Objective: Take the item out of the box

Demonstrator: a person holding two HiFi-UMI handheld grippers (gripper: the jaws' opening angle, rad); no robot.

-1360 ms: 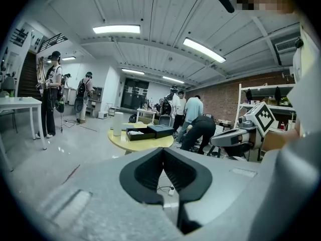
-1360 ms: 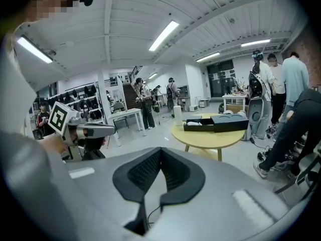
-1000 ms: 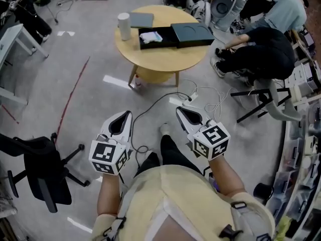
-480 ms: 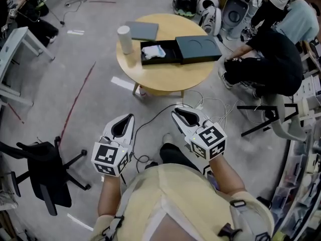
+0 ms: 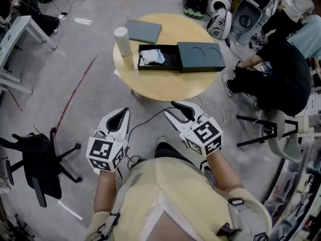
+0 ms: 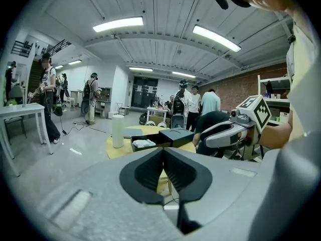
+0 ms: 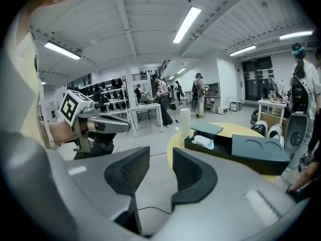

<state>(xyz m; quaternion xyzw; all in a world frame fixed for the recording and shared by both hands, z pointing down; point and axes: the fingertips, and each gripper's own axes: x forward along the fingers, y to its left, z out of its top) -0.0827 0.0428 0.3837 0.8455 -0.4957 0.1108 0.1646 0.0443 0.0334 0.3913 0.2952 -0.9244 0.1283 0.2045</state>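
A round wooden table (image 5: 165, 84) holds an open dark box (image 5: 173, 66) with a pale wrapped item (image 5: 151, 57) lying in its left half; its dark lid (image 5: 201, 55) sits over the right half. The same box (image 7: 225, 147) and item (image 7: 204, 142) show in the right gripper view. Both grippers hang in the air well short of the table, at the person's front. My left gripper (image 5: 119, 117) is shut and empty. My right gripper (image 5: 176, 109) is opening, a clear gap between its jaws, nothing in it.
A white cylinder (image 5: 122, 40) and a flat grey pad (image 5: 143, 31) stand on the table's left and back. Cables (image 5: 150, 117) lie on the floor before it. A black office chair (image 5: 35, 159) is at left; a crouching person (image 5: 281, 79) and helmets (image 5: 220, 21) at right.
The person has walked closer to the table, which now sits nearer in the head view. The right gripper's jaws have parted; the left gripper stays shut.
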